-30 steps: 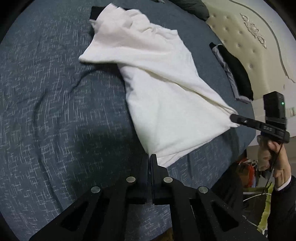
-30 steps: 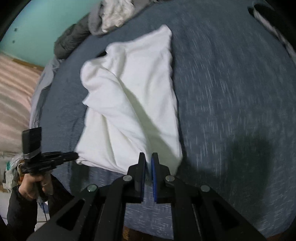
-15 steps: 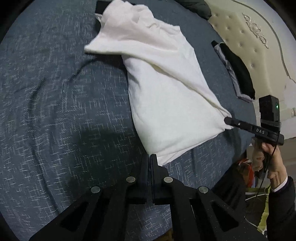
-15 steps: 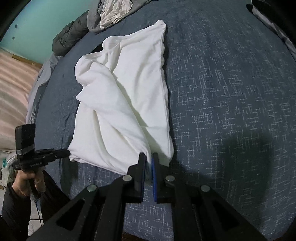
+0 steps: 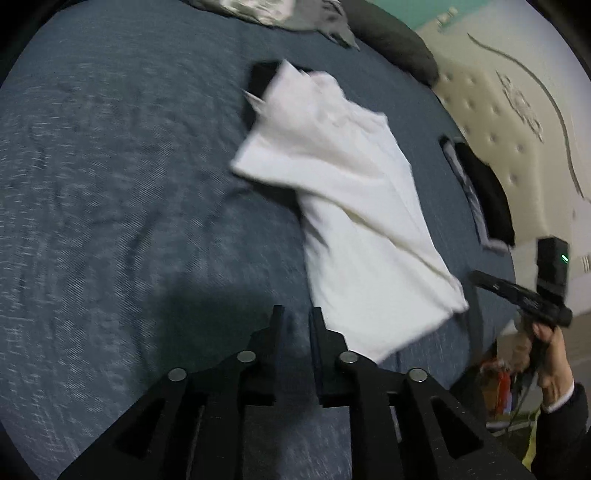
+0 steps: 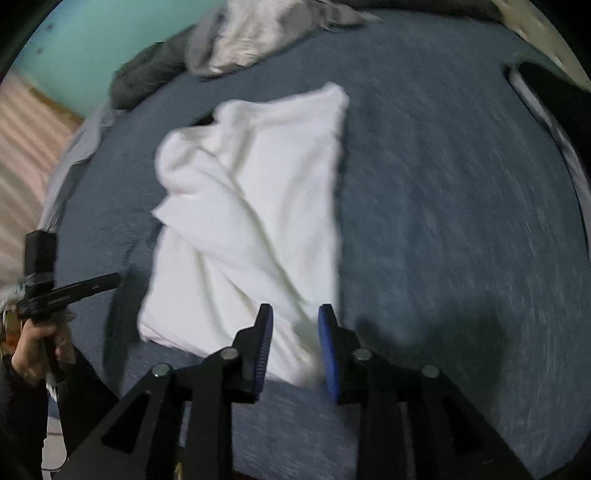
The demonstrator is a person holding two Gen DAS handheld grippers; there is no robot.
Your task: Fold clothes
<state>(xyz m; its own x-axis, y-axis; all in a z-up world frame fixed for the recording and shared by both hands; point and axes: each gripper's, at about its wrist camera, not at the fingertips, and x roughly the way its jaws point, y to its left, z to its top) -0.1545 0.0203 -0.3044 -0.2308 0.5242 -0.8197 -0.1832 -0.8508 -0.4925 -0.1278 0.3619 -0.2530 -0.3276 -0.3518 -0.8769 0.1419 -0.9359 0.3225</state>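
Observation:
A white garment [image 5: 354, 206] lies crumpled and partly folded on the dark blue bedspread [image 5: 110, 184]. My left gripper [image 5: 297, 317] is open just off the garment's near left corner, with only bedspread between its fingers. The right gripper shows in that view at the far right [image 5: 480, 277], off the garment's other near corner. In the right wrist view the white garment [image 6: 251, 221] lies ahead, and my right gripper [image 6: 295, 317] is open with the garment's near edge seen between its blue-padded fingers. The left gripper [image 6: 114, 280] appears at the left, held by a hand.
A folded black garment [image 5: 484, 199] lies near the padded headboard [image 5: 498, 110]. A heap of grey and white clothes [image 6: 251, 33] sits at the bed's far side. Another dark garment [image 5: 258, 77] lies under the white one's far end. The bed's edge runs close below both grippers.
Both grippers were shut on the white garment's near corners; now both are open and drawn slightly back. The garment has dropped onto the bed.

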